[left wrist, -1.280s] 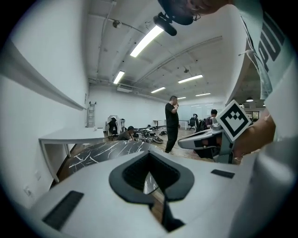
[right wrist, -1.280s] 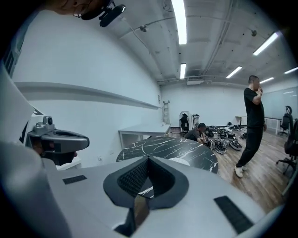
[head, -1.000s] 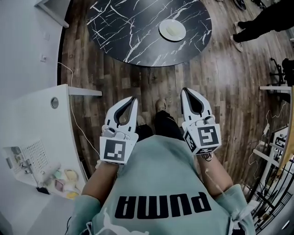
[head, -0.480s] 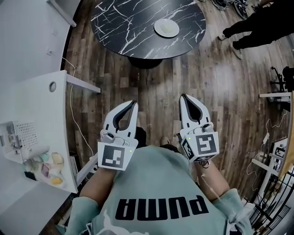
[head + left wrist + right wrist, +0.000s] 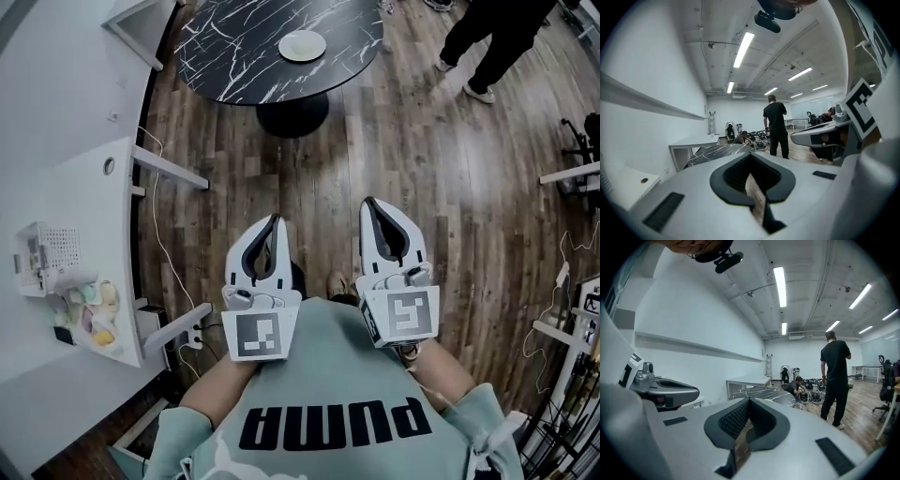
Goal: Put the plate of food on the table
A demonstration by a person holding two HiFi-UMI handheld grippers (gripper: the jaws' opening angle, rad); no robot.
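A white plate of food [image 5: 302,45] rests on the round black marble table [image 5: 234,56] at the top of the head view, far from both grippers. My left gripper [image 5: 274,219] and right gripper [image 5: 367,202] are held side by side close to my chest, over the wooden floor. Both are shut with nothing in them. In the left gripper view the left gripper's [image 5: 751,155] jaws meet at the tip, with the table [image 5: 712,152] beyond. The right gripper's [image 5: 749,400] jaws are likewise pressed together, pointing toward the table [image 5: 761,393].
A white desk [image 5: 66,216] with a small basket [image 5: 42,258] and pastel items stands at the left, a cable running along the floor beside it. A person in black [image 5: 497,33] stands beyond the table. Another desk edge [image 5: 572,173] and racks are at the right.
The table and plate have slid up and away in the head view as I stepped back. Both grippers stay shut and empty in front of my chest.
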